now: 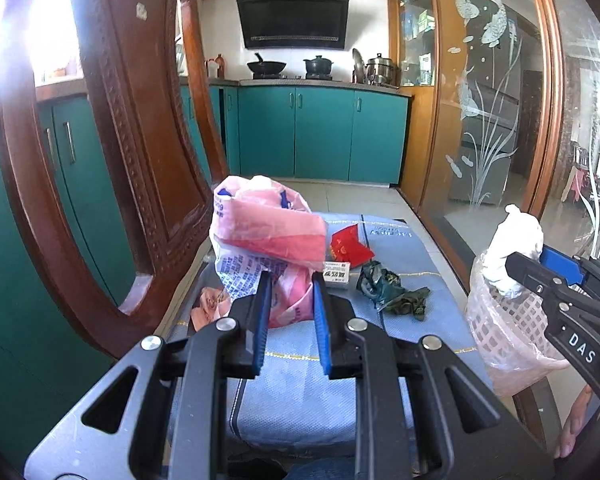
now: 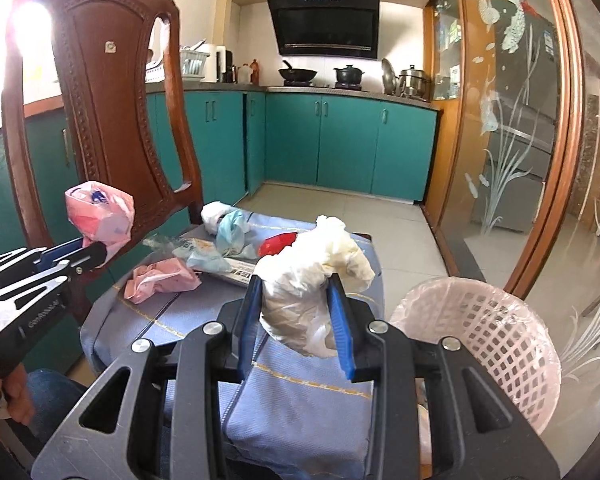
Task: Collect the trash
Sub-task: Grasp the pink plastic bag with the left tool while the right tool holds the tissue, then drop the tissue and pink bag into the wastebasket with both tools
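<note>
My left gripper (image 1: 290, 280) is shut on a crumpled pink plastic bag (image 1: 266, 236), held above the blue-covered stool (image 1: 300, 384); the bag also shows in the right wrist view (image 2: 100, 216). My right gripper (image 2: 296, 300) is shut on a crumpled white plastic bag (image 2: 312, 276), held just left of the pink mesh basket (image 2: 488, 340). In the left wrist view the white bag (image 1: 514, 240) hangs over the basket (image 1: 508, 328). On the stool lie a red packet (image 1: 346, 246), a small box (image 1: 336, 274), a dark green wrapper (image 1: 384, 286), a pink scrap (image 2: 160, 280) and light blue wrappers (image 2: 228, 236).
A carved wooden chair back (image 1: 140, 140) stands close on the left of the stool. Teal kitchen cabinets (image 1: 320, 132) and a stove with pots are behind. A glass sliding door (image 1: 492, 120) runs along the right. Tiled floor lies beyond the stool.
</note>
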